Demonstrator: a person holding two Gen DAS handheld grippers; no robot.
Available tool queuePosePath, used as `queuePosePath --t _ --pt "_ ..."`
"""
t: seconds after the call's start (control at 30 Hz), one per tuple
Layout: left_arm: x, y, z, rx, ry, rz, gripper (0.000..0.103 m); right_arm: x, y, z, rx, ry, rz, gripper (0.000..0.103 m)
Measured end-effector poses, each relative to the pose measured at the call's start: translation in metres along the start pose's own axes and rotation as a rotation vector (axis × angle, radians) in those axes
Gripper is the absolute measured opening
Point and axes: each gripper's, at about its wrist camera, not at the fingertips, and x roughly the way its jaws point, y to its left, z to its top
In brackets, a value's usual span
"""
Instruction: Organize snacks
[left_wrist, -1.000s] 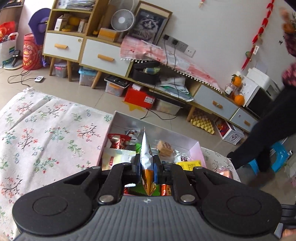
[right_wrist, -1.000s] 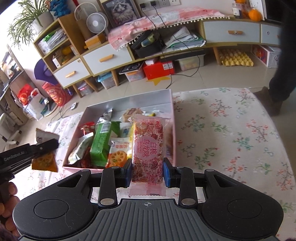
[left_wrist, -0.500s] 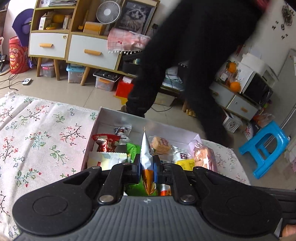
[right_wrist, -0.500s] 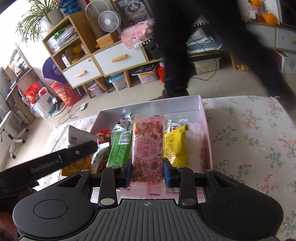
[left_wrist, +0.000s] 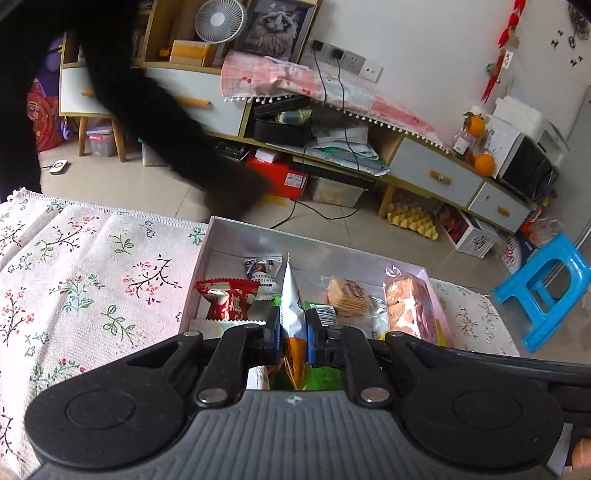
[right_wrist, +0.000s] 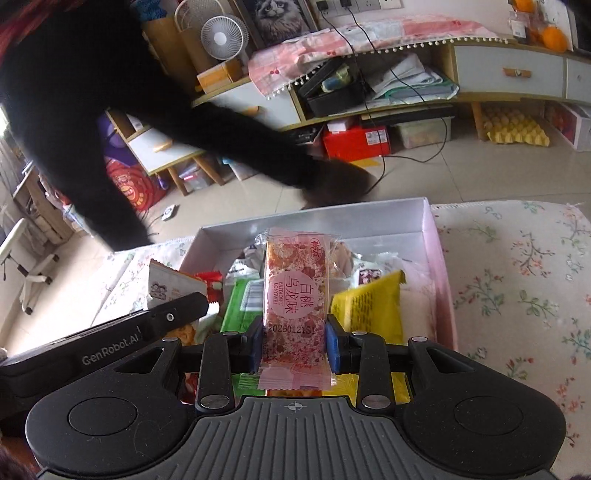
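Pinching an upright pink peach-oolong snack bar (right_wrist: 294, 302), the right gripper (right_wrist: 294, 349) hovers over the near end of an open box (right_wrist: 424, 221) of snacks on a floral tablecloth (right_wrist: 517, 288). The left gripper (left_wrist: 292, 334) clamps a white-and-orange foil packet (left_wrist: 291, 314) edge-on over the same box. Beyond, a dark-clothed person (right_wrist: 85, 103) blurs past a low cabinet (left_wrist: 436, 173).

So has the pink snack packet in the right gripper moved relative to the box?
Yes. The pink packet now sits further left against the box.

My left tongs (left_wrist: 293, 332) cover the lower half of the white-and-orange foil packet (left_wrist: 291, 295). A blurred person in black clothing (right_wrist: 92, 92), cut off by the top edge, hides the wooden shelf behind.
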Motion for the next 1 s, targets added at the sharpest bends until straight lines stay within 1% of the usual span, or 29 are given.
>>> queuePosePath --t 0.1,0.17,0.2,0.3,0.43,0.6,0.67,0.7,0.77,0.87,0.93,1.0 --pt "0.002 0.001 0.001 -0.002 -0.009 0.019 0.012 0.003 0.001 0.001 0.009 -0.011 0.003 0.032" --pt "-0.001 0.003 0.002 -0.01 -0.02 0.024 0.018 0.005 0.001 0.002 0.021 -0.027 0.011 0.036" --pt "-0.001 0.003 0.001 -0.014 -0.025 0.023 0.021 0.004 0.001 0.002 0.029 -0.036 0.015 0.036" --pt "-0.006 0.006 0.001 -0.034 -0.032 0.027 0.021 0.004 0.0 0.003 0.039 -0.041 0.018 0.036" --pt "-0.011 0.012 0.003 -0.076 -0.035 0.013 0.019 -0.002 -0.002 0.005 0.04 -0.045 0.013 0.036" --pt "-0.02 0.01 0.006 -0.094 -0.043 -0.008 0.018 -0.012 -0.002 0.008 0.043 -0.055 0.028 0.036" --pt "-0.024 0.009 0.006 -0.109 -0.044 -0.013 0.02 -0.016 -0.002 0.009 0.046 -0.053 0.037 0.036" --pt "-0.026 0.008 0.006 -0.113 -0.042 -0.007 0.023 -0.018 -0.002 0.009 0.047 -0.052 0.038 0.036" --pt "-0.028 0.003 0.005 -0.107 -0.036 0.032 0.025 -0.023 -0.001 0.009 0.043 -0.054 0.033 0.036" --pt "-0.032 -0.004 0.003 -0.063 -0.02 0.1 0.026 -0.03 0.001 0.007 0.036 -0.048 0.034 0.036" --pt "-0.036 -0.007 0.002 -0.037 -0.018 0.155 0.029 -0.036 0.003 0.005 0.032 -0.048 0.037 0.041" --pt "-0.041 -0.008 0.0 -0.031 -0.02 0.181 0.032 -0.042 0.007 0.002 0.016 -0.052 0.029 0.042"
